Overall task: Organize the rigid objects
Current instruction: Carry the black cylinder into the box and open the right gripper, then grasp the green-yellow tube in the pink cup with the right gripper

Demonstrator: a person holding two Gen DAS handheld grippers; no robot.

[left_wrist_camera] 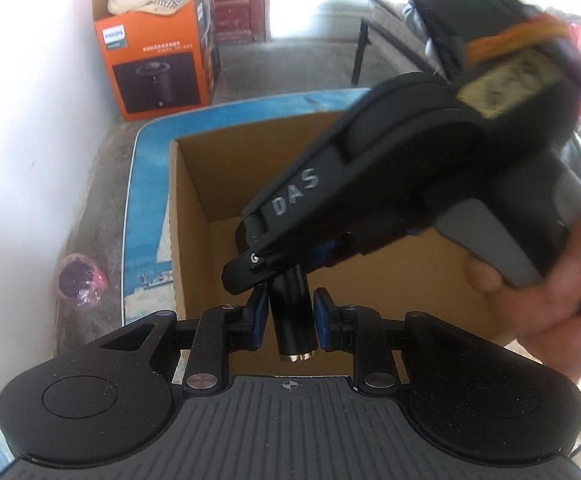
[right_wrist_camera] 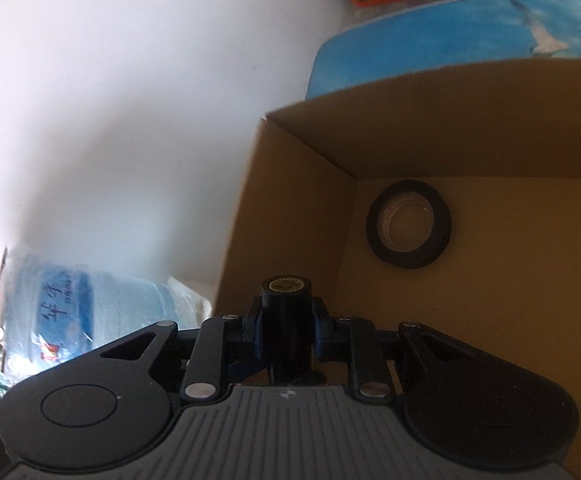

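A black cylinder with a brass end (left_wrist_camera: pixel 293 316) hangs over the open cardboard box (left_wrist_camera: pixel 194 216). My right gripper (right_wrist_camera: pixel 286 320) is shut on the cylinder (right_wrist_camera: pixel 286 312) and shows from above in the left wrist view (left_wrist_camera: pixel 370 184). My left gripper (left_wrist_camera: pixel 290 316) has its blue pads (left_wrist_camera: pixel 324 312) on either side of the cylinder with small gaps, so it looks open. A black tape roll (right_wrist_camera: pixel 408 224) lies flat on the box floor (right_wrist_camera: pixel 490 300).
The box stands on a blue table (left_wrist_camera: pixel 146 184) printed with a seagull (right_wrist_camera: pixel 546 40). An orange Philips carton (left_wrist_camera: pixel 158 64) stands by the white wall. A pink bundle (left_wrist_camera: pixel 80 278) lies on the floor. A water bottle (right_wrist_camera: pixel 82 304) lies at the left.
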